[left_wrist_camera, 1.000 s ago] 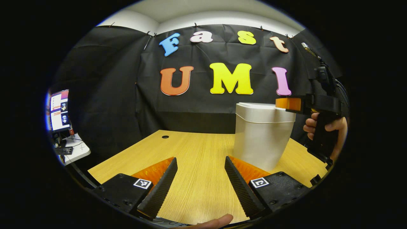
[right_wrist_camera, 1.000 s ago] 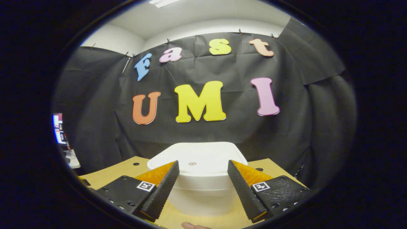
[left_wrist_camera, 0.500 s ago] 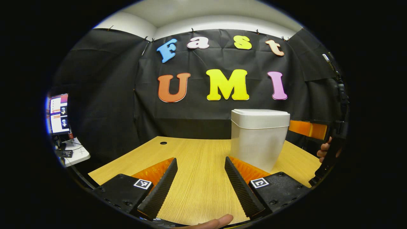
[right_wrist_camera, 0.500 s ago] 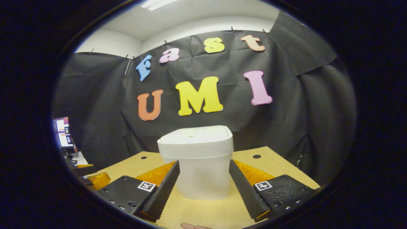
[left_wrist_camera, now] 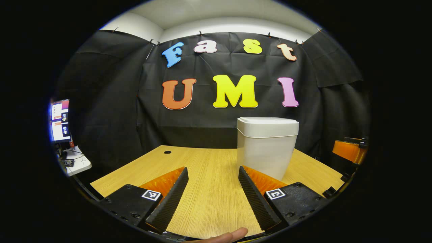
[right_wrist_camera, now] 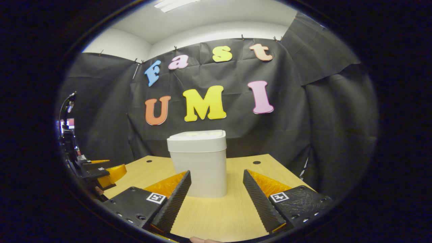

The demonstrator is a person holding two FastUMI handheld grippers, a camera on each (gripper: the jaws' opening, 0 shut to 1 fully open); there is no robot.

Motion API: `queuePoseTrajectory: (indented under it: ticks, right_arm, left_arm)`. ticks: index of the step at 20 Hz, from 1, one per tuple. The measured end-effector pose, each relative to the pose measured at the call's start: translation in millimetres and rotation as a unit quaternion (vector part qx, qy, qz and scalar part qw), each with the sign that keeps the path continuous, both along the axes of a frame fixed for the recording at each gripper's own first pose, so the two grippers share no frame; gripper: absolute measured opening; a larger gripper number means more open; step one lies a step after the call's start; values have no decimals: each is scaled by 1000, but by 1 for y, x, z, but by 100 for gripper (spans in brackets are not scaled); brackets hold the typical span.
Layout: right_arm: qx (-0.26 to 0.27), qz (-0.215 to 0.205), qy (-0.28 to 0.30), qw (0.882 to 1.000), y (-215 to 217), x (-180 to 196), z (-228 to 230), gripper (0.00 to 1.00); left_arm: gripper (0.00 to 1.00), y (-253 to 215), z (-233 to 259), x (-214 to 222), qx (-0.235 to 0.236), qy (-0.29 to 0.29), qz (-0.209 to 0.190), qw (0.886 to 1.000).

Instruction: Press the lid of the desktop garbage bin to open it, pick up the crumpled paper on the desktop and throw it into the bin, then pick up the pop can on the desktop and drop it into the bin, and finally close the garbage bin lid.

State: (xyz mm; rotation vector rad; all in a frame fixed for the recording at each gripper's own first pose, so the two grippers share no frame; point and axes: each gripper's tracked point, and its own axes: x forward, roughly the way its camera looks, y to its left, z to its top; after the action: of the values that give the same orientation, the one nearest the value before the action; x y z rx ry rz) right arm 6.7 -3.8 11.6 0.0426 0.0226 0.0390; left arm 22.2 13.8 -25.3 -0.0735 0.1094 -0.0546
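Note:
A white desktop garbage bin [left_wrist_camera: 266,145] stands on the wooden desk [left_wrist_camera: 202,175] with its lid [left_wrist_camera: 268,120] down. In the left gripper view my left gripper [left_wrist_camera: 212,192] is open low over the desk, left of and short of the bin, holding nothing. The right gripper [left_wrist_camera: 351,150] shows at the far right edge of that view, beyond the bin. In the right gripper view the bin [right_wrist_camera: 199,162] stands ahead with its lid [right_wrist_camera: 197,136] flat. My right gripper [right_wrist_camera: 216,195] is open in front of it, apart from it, and the left gripper [right_wrist_camera: 101,170] sits at the left edge.
Cable holes [left_wrist_camera: 167,152] [right_wrist_camera: 256,162] mark the desk near its far edge. A side table with a monitor [left_wrist_camera: 60,119] stands off to the left beyond the desk. Black cloth walls close the back and sides.
The right gripper has drawn back and down from over the bin lid to a spot in front of the bin. The left gripper has shifted slightly; the lid stays down.

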Motion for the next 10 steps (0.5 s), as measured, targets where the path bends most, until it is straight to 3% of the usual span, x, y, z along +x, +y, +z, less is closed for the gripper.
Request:
queuePoseTrajectory:
  ticks: [4, 8, 10]
  right_arm:
    - [-32, -7, -36, 999, -8, -19, 11, 99]
    - [-62, -12, -56, 996, -8, -26, 13, 92]
    - [-68, -9, -53, 996, -3, -25, 9, 96]
  left_arm:
    - [97, 1, 3, -2, -2, -4, 6, 1000]
    - [97, 3, 2, -2, -2, -5, 10, 1000]
    - [97, 3, 3, -2, -3, -5, 10, 1000]
